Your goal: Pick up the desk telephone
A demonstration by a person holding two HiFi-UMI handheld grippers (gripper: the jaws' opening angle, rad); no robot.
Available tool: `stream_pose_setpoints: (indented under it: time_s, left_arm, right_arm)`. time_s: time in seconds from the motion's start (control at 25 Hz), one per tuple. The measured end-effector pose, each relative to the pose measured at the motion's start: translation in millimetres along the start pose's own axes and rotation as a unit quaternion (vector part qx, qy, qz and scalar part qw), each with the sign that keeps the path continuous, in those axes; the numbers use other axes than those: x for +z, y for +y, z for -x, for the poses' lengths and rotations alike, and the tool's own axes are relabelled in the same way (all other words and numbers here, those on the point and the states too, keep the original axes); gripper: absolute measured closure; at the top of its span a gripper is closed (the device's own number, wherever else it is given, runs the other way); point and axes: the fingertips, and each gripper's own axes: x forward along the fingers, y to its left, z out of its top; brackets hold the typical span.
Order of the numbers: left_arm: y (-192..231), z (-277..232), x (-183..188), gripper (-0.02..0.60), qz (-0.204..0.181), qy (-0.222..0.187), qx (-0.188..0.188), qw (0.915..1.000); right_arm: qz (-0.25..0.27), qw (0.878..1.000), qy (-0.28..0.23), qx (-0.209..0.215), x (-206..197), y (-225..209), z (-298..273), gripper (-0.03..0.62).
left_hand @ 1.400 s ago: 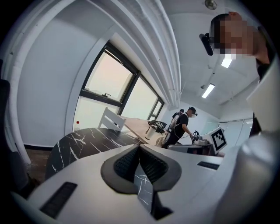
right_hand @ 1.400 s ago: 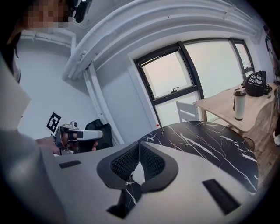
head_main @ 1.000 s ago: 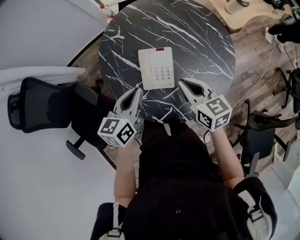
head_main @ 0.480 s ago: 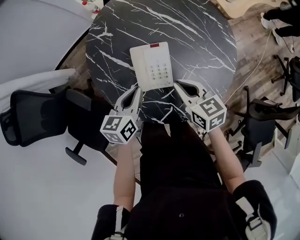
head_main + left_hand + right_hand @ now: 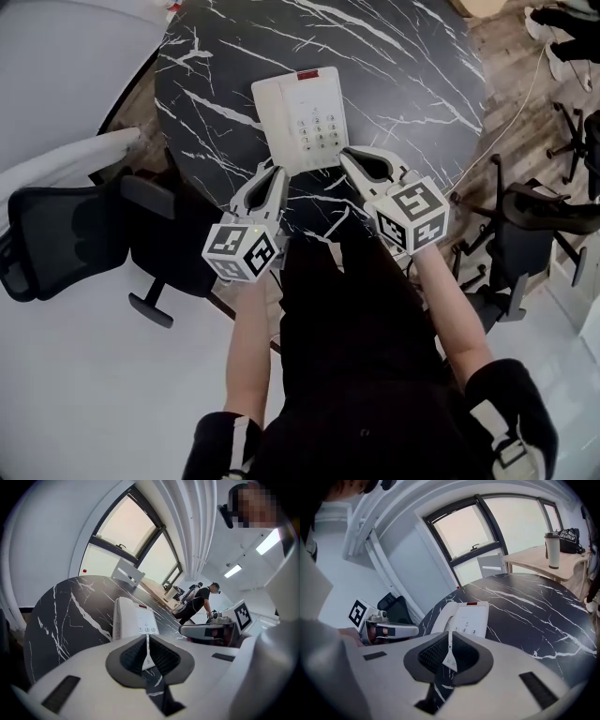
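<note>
Head view: the desk telephone (image 5: 298, 117), white, lies flat on the black marble table (image 5: 412, 84) at upper centre of the frame. Its handset (image 5: 271, 120) rests in the cradle along the left side, with the keypad to the right. The left gripper (image 5: 274, 172) sits at the lower left of the telephone, tips just short of its near left corner. The right gripper (image 5: 348, 156) sits at the lower right, tips just beside the near right corner. Whether either touches the casing cannot be settled from this view.

Left gripper view: jaws pressed together, nothing pinched. The telephone lies on the table beyond the tips, at centre frame and a little left of the jaw line.

Right gripper view: jaws pressed together, nothing pinched. The telephone lies straight ahead beyond the tips, its near edge and lowest row of keys just above them.

A black office chair (image 5: 66, 234) stands at the left of the head view, beside the table
</note>
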Motion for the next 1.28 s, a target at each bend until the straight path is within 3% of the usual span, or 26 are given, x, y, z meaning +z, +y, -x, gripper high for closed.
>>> stream_pose_setpoints:
  time_s: [0.32, 0.52, 0.64, 0.92, 1.12, 1.28]
  left_arm:
    - [14, -8, 5, 0.561, -0.011, 0.0, -0.01, 0.9999]
    - [21, -12, 1, 0.512, -0.001, 0.009, -0.01, 0.9999]
    - [26, -15, 0, 0.482, 0.007, 0.009, -0.011, 0.9999]
    - [34, -27, 4, 0.44, 0.054, 0.005, -0.039, 0.9977]
    - [39, -36, 4, 0.341, 0.039, 0.021, -0.044, 0.998]
    - [41, -45, 0, 0.304, 0.043, 0.037, -0.052, 0.997]
  right_arm:
    - [-0.01, 1.0, 0.014, -0.011, -12, -14, -13, 0.56]
    - [-0.013, 0.999, 0.027, -0.018, -19, -24, -18, 0.556]
    - [-0.018, 0.999, 0.038, -0.018, -22, -29, -23, 0.46]
    - [-0.036, 0.998, 0.046, -0.025, -27, -40, -35, 0.379]
    - [-0.047, 0.997, 0.054, -0.024, -32, -46, -43, 0.335]
    - [-0.047, 0.997, 0.06, -0.023, -33, -52, -51, 0.31]
